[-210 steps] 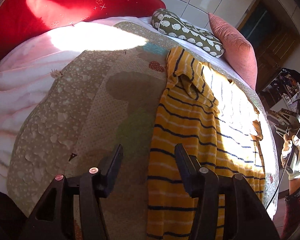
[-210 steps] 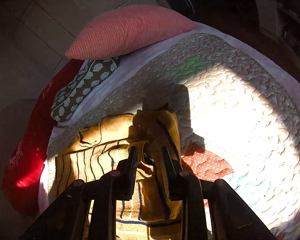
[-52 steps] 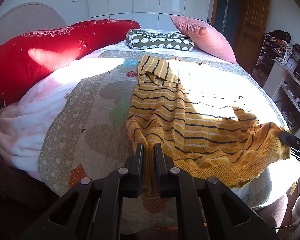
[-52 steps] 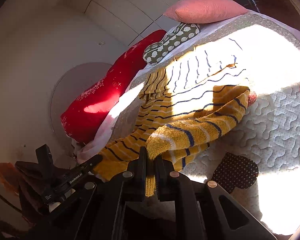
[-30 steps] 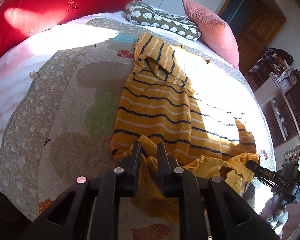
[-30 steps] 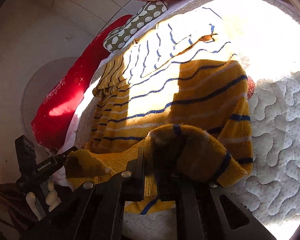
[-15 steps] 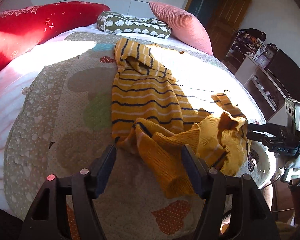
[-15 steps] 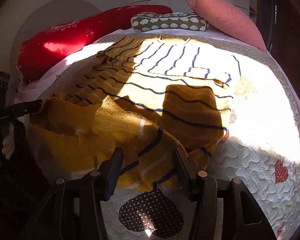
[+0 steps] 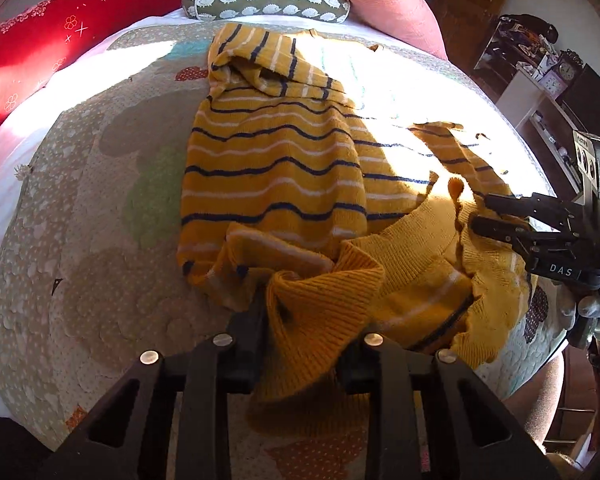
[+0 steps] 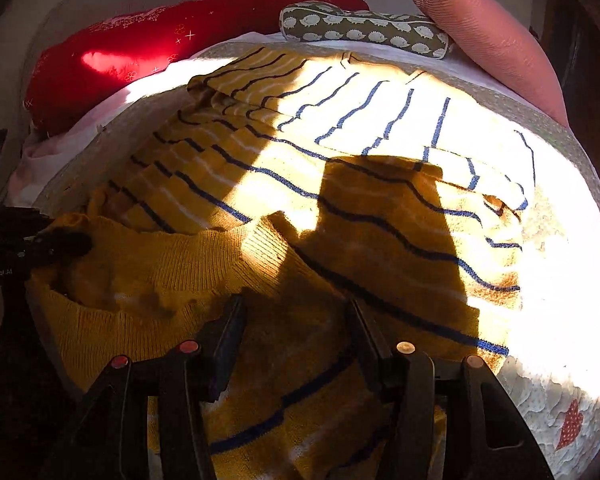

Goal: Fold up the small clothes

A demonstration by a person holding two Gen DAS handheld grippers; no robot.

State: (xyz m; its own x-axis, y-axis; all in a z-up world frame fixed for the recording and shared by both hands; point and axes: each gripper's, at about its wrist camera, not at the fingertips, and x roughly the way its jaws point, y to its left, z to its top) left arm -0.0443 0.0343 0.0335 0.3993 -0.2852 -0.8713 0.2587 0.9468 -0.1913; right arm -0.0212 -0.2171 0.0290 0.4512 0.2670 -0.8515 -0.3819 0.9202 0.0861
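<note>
Half a second ago both grippers stood open over the loose hem; now the left gripper [image 9: 300, 316] is closing on a bunched fold of the yellow striped sweater [image 9: 276, 176], with ribbed knit filling the gap between its jaws. From its own camera the pads seem to press the cloth, though the knit hides the right-hand fingertip, so the bite cannot be judged fully.

From the right wrist camera, the right gripper [image 10: 296, 320] hovers with its jaws apart above the hem, cloth lying beneath them and nothing pinched.

Further out, the sweater lies lengthwise on a quilted bedspread [image 9: 100, 200], its top end towards a red pillow [image 9: 60, 28], a green patterned bolster [image 9: 268, 0] and a pink cushion [image 9: 380, 4]. Its upper half lies flat; the lower hem is rumpled in a heap near the foot of the bed.

To fold well, each gripper should probably take one corner of the hem, through both layers, lift evenly and keep the edge taut so it lands straight across the body.

White letters reading "DAS" [image 9: 561, 269] show on the right gripper in the left view. The left gripper carries small writing at the right view's edge, too cut off to read.
</note>
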